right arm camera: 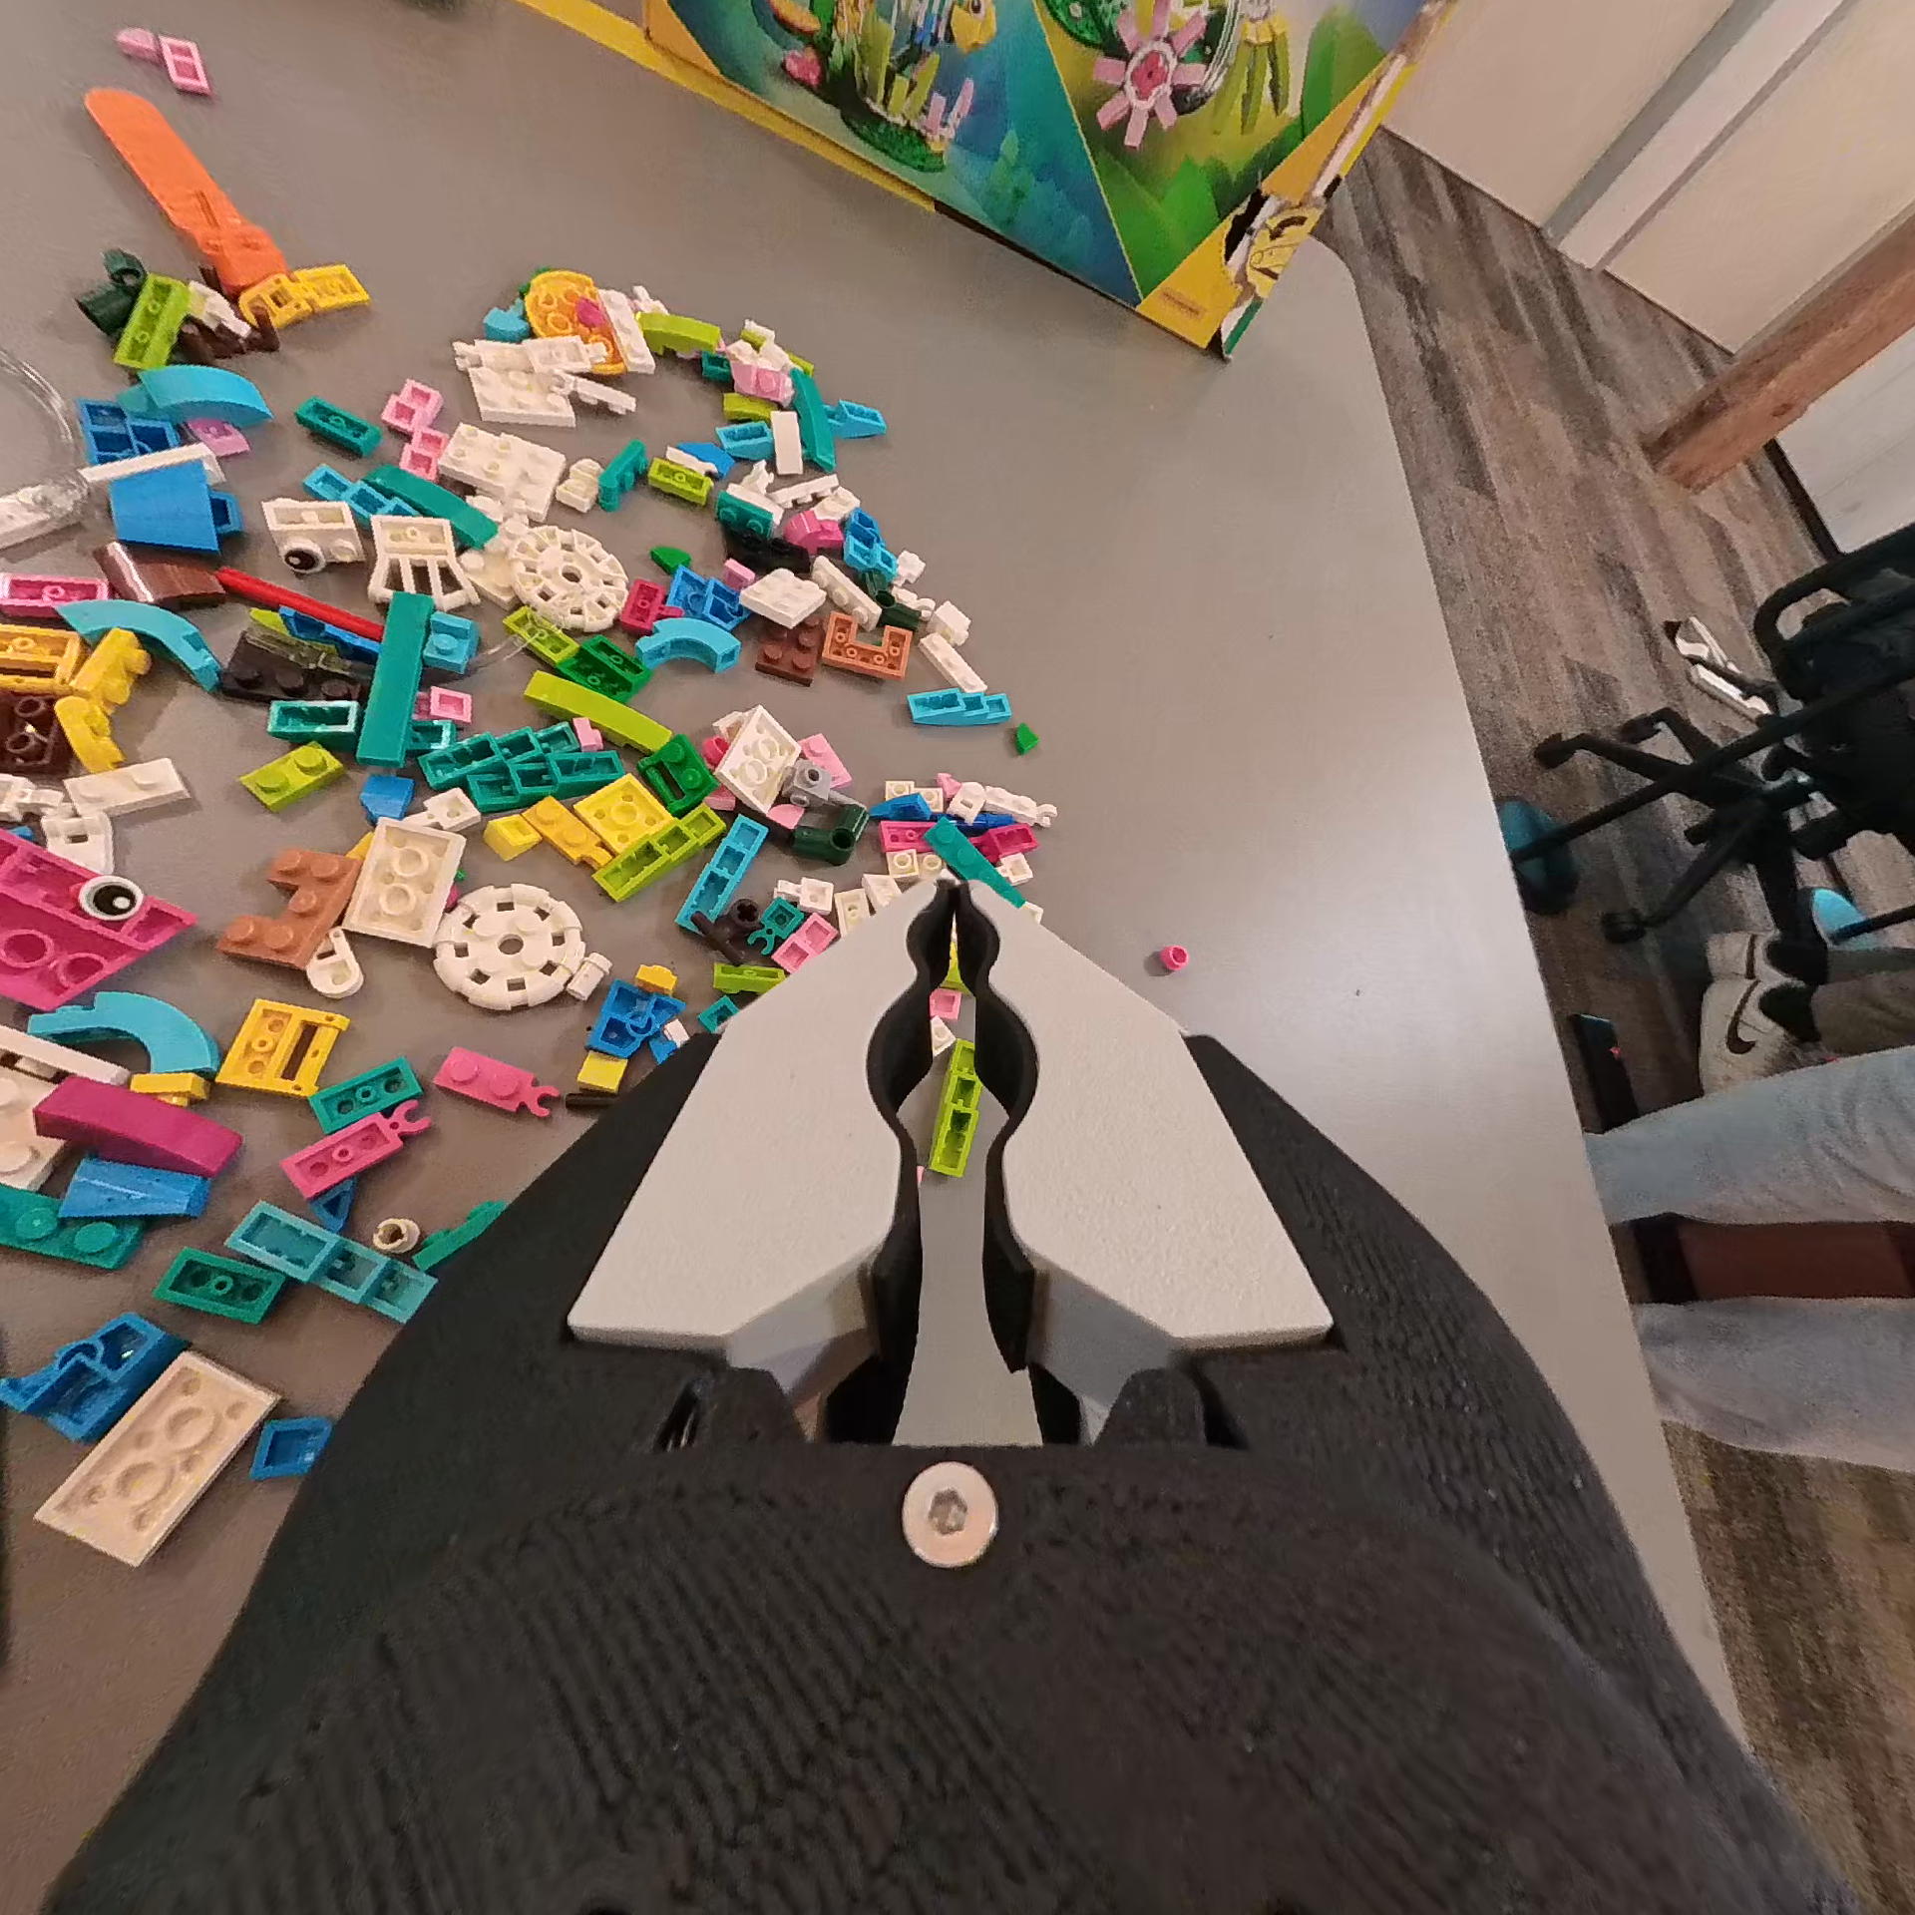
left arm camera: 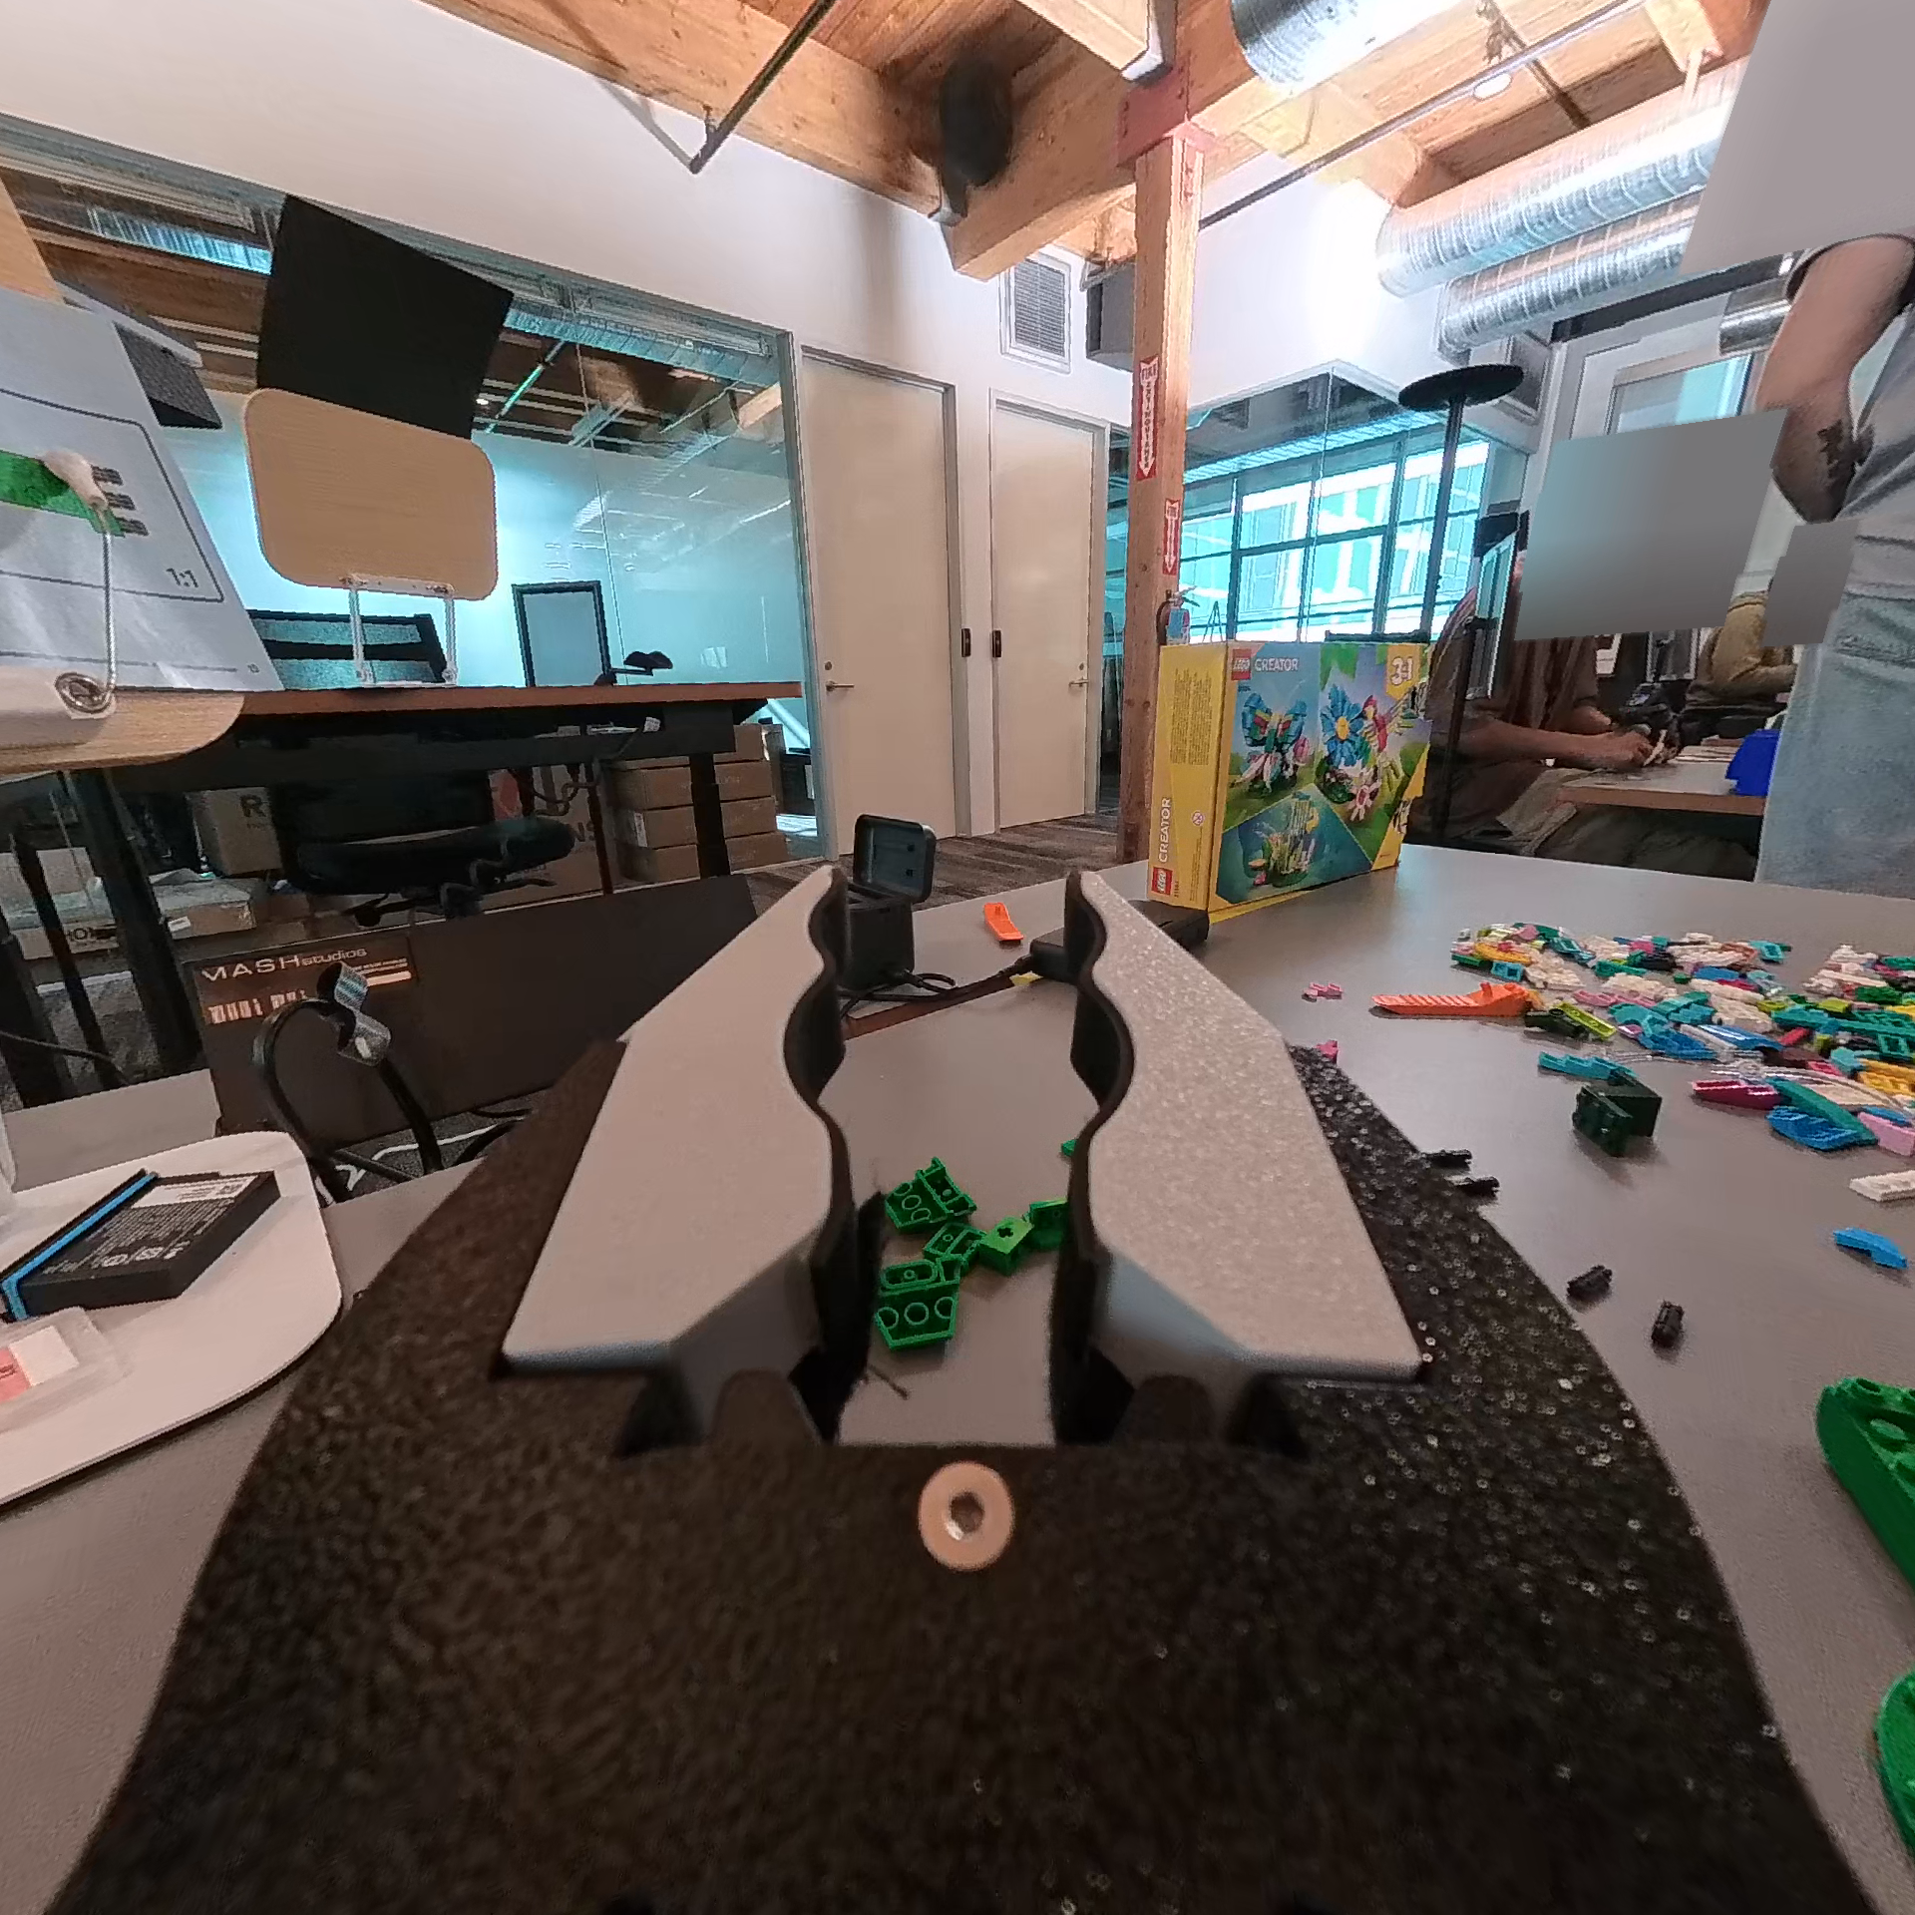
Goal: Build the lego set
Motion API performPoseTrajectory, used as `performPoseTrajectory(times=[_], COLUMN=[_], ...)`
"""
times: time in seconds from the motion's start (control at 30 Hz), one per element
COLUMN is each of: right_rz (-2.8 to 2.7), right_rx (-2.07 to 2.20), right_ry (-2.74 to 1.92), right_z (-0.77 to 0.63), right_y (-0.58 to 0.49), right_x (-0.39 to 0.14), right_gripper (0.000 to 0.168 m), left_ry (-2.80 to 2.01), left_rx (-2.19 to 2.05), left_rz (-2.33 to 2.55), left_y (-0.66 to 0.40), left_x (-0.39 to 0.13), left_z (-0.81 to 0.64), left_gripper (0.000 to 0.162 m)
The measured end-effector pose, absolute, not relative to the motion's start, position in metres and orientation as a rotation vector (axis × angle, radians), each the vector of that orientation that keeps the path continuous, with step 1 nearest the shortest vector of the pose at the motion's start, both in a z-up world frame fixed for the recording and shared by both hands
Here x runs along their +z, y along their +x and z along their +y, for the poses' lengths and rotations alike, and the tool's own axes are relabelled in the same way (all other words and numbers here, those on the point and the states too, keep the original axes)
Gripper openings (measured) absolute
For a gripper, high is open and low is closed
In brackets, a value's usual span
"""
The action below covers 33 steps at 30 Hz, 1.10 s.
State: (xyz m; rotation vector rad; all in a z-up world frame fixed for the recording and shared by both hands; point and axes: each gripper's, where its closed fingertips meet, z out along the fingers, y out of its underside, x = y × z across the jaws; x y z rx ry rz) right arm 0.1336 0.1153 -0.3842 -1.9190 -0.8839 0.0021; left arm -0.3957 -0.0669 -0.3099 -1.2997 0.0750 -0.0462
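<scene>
A smooth, matt grey table top (right arm camera: 1192, 580) is seen. Shiny plastic bricks in many colours (right arm camera: 497, 663) are spread over it. A glossy yellow cardboard box (left arm camera: 1285, 772) stands at its far edge. Rough, grainy black plastic with a shiny metal screw (left arm camera: 966, 1520) is seen up close.

Right tongs (right arm camera: 951, 899) hide whatever their closed tips pinch.
</scene>
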Motion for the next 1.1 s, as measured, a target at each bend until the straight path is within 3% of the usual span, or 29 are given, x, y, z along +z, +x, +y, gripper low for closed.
performPoseTrajectory(times=[1.1], right_rz=[-0.895], right_rx=[0.006], right_ry=[-1.936], right_z=[0.115], right_y=[0.1319], right_x=[-0.3905], right_gripper=[0.0], left_ry=[-1.3], left_rx=[-0.048], left_rz=[0.076], left_y=[-0.3957], left_x=[-0.3101], left_z=[-0.067], left_gripper=[0.038])
